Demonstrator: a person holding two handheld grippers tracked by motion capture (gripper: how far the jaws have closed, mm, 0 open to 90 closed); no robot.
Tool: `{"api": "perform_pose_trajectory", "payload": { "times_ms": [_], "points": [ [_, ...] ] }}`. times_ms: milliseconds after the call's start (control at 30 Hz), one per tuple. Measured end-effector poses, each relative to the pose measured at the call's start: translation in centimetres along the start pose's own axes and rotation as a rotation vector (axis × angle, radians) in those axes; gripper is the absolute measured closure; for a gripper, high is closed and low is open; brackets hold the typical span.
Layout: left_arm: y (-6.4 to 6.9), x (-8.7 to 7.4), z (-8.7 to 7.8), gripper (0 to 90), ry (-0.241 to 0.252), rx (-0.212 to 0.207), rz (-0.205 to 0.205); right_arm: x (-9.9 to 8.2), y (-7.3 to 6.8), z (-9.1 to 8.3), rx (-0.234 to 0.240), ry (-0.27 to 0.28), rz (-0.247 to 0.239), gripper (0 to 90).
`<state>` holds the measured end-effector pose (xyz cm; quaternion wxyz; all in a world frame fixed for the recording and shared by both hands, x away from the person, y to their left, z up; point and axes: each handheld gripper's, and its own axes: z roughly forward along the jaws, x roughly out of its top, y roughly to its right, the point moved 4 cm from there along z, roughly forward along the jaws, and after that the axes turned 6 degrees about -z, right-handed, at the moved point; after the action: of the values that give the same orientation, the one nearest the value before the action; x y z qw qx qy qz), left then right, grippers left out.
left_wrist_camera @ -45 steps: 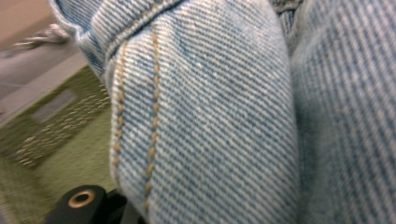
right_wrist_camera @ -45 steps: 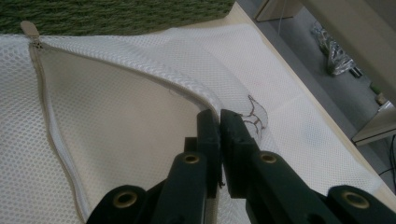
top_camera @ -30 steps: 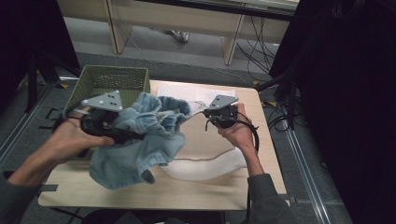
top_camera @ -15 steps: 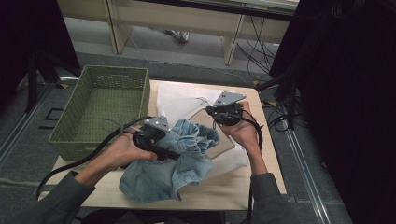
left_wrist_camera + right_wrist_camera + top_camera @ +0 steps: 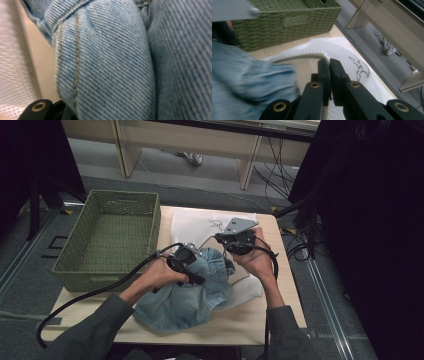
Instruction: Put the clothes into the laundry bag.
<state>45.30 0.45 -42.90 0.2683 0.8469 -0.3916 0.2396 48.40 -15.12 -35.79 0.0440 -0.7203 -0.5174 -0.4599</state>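
High view, my left tool (image 5: 192, 270) buried in the denim garment (image 5: 190, 295) heaped on the table (image 5: 280, 285), my right tool (image 5: 235, 240) just beyond the heap, left gripper view, denim (image 5: 112, 62) pressed against my tool, its grip not discernible, right gripper view, my tool (image 5: 329, 67) clamped on the white mesh cloth (image 5: 347, 53), denim (image 5: 249, 82) beside it.

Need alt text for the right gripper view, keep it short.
The right gripper has its black fingers shut on the edge of a white mesh cloth on a wooden table. Blurred blue denim lies at left, a green woven basket behind.
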Motion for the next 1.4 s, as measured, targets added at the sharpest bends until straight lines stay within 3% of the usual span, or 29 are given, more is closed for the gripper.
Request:
{"api": "perform_pose_trajectory", "payload": {
  "times_ms": [67,100,167,200,233,267,333,367,400,467,500,633,667,800,833,867,967,1067,1167,1233,1267,1400],
  "points": [
    [-0.4,0.2,0.0,64.7,0.011,0.018,-0.018,0.1,0.1,0.1,0.0,0.006,-0.024,88.4],
    [-0.8,0.4,0.0,64.7,0.025,0.047,-0.04,0.1,0.0,0.1,-0.002,0.005,-0.038,88.4],
    [-1.4,0.7,-0.1,64.6,0.036,0.114,-0.049,0.3,-0.1,0.2,0.005,0.016,-0.028,88.5],
    [-1.7,0.7,-0.2,64.6,0.014,0.147,-0.026,0.3,-0.1,0.2,0.005,0.016,-0.028,88.5],
    [-2.0,0.9,0.6,64.0,0.043,0.23,-0.048,0.4,-0.3,0.4,0.01,0.01,-0.034,88.5],
    [-2.0,0.9,0.6,63.7,0.043,0.23,-0.048,0.4,-0.3,0.4,0.01,0.01,-0.034,88.5],
    [-2.5,1.1,1.7,63.2,0.066,0.298,-0.046,0.5,-0.4,0.8,0.017,0.003,-0.045,88.6],
    [-2.8,1.1,2.2,63.2,0.069,0.303,-0.064,0.5,-0.4,0.8,0.017,0.003,-0.045,88.6],
    [-3.1,1.3,3.2,61.2,0.1,0.318,-0.11,0.4,-0.5,0.8,0.018,-0.002,-0.023,88.6],
    [-3.4,1.4,3.6,57.8,0.099,0.331,-0.106,0.3,-0.5,0.9,0.031,-0.004,-0.031,88.6],
    [-3.7,1.6,4.1,57.8,0.121,0.346,-0.135,0.3,-0.5,0.9,0.031,-0.004,-0.031,88.6],
    [-4.0,1.7,4.7,45.2,0.131,0.337,-0.169,-0.2,-0.6,1.5,0.045,-0.019,-0.025,88.6],
    [-3.9,1.4,4.6,36.3,0.104,0.316,-0.167,-0.5,-0.8,1.7,0.051,-0.03,-0.026,88.6],
    [-3.4,1.2,3.5,25.2,0.134,0.306,-0.175,-0.9,-0.8,2.0,0.057,-0.042,-0.022,88.6],
    [-2.8,1.0,2.2,23.1,0.093,0.277,-0.128,-1.2,-0.9,2.1,0.067,-0.054,-0.019,88.6],
    [-2.8,1.0,2.2,22.1,0.093,0.277,-0.128,-1.4,-1.0,2.2,0.067,-0.057,-0.01,88.5],
    [-1.4,-0.1,0.1,25.1,0.065,0.238,-0.081,-1.6,-0.9,2.1,0.064,-0.052,-0.021,88.5],
    [-0.9,-1.1,-0.6,23.8,0.033,0.23,-0.048,-1.5,-0.9,1.9,0.066,-0.051,-0.006,88.5],
    [-0.4,-2.3,-0.7,23.3,0.021,0.225,-0.037,-1.3,-1.0,1.8,0.068,-0.043,-0.026,88.5],
    [-0.3,-2.6,-0.7,22.5,0.048,0.223,-0.012,-1.3,-1.1,1.8,0.071,-0.05,-0.025,88.5],
    [-0.4,-2.4,-0.9,22.6,0.076,0.221,-0.016,-1.4,-1.2,1.9,0.074,-0.055,-0.025,88.5],
    [-0.8,-1.5,-0.9,21.9,0.1,0.21,-0.056,-1.7,-1.3,2.1,0.071,-0.063,-0.011,88.5]
  ]
}}
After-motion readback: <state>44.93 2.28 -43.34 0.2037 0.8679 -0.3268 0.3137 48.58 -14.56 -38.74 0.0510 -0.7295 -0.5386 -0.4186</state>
